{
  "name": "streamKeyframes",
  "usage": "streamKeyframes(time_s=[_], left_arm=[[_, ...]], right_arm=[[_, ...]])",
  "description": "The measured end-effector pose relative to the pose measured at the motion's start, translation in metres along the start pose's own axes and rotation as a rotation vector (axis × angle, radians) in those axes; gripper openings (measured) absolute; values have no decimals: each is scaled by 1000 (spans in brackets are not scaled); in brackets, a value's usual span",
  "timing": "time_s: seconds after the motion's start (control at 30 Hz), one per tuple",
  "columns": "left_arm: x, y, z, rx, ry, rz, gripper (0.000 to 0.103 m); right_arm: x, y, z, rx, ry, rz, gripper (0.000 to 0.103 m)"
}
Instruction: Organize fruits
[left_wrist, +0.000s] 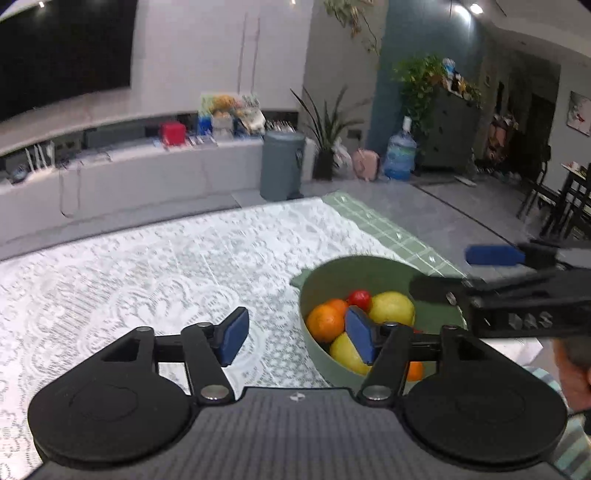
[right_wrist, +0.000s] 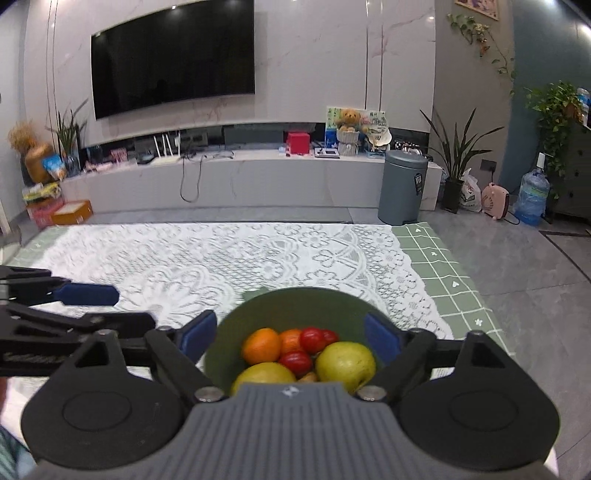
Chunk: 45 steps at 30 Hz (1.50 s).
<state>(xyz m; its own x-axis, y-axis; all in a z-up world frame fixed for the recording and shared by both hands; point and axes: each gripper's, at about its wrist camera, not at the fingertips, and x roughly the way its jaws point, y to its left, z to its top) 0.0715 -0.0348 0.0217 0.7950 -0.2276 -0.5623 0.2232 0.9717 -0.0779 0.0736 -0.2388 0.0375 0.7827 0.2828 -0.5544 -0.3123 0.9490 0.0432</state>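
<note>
The right gripper (right_wrist: 290, 338) is spread wide and holds nothing, its blue pads standing to either side of the green bowl (right_wrist: 332, 301), which sits on the counter (right_wrist: 258, 251) near its right front part, on a white lace cloth. Inside the bowl lie the fruits: an orange (right_wrist: 261, 346), a second orange partly hidden behind it, small red tomatoes (right_wrist: 312, 340), a yellow-green apple (right_wrist: 345, 363) and another yellow fruit (right_wrist: 263, 373) at the near edge. The left gripper (left_wrist: 297, 334) is likewise released and empty; its right pad hangs over the bowl's near rim in front of the fruit, its left pad over bare lace. In the left wrist view the right gripper's black fingers cross over the bowl's far right side, partly covering the rim. A green checked mat (right_wrist: 450, 273) shows under the lace at the counter's right end. Beyond the counter stand a grey bin (right_wrist: 402, 186), a potted plant (right_wrist: 456, 155), a pink heater (right_wrist: 495, 199), a water jug (right_wrist: 532, 197), a long low shelf with a red box (right_wrist: 298, 143) and a teddy bear (right_wrist: 349, 120), and a wall-mounted television (right_wrist: 173, 55).
</note>
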Motion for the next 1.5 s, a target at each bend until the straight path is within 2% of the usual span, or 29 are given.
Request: streamKeyframes(time_s=[0.13,0.27,0.33,0.43,0.6,0.77,0.97,1.5], left_arm=[[-16,-6,-5,20,-58,60,86],[-30,-12,-12,61,-110,166,90],[-34,-15,-17,85,-113,210,94],[-41,-13,-25,63,-118,250,95],[-46,-11,-39,44,-125,272,96],[-37,-4,-46,-11,-61,243,96],[-28,-3,-48,-22,-26,256,96],[-12,-3,-58,-20,65,272,96]], right_arm=[[-20,21,-17,-22,-10,0,90],[-32,32,-32,25,-10,19,94],[-35,37,-39,43,-14,-7,97],[-38,41,-50,47,-23,-58,97],[-38,44,-64,49,-28,-159,97],[-34,43,-74,73,-35,-228,99],[-23,42,-83,64,18,-220,99],[-13,40,-86,71,54,-205,99]])
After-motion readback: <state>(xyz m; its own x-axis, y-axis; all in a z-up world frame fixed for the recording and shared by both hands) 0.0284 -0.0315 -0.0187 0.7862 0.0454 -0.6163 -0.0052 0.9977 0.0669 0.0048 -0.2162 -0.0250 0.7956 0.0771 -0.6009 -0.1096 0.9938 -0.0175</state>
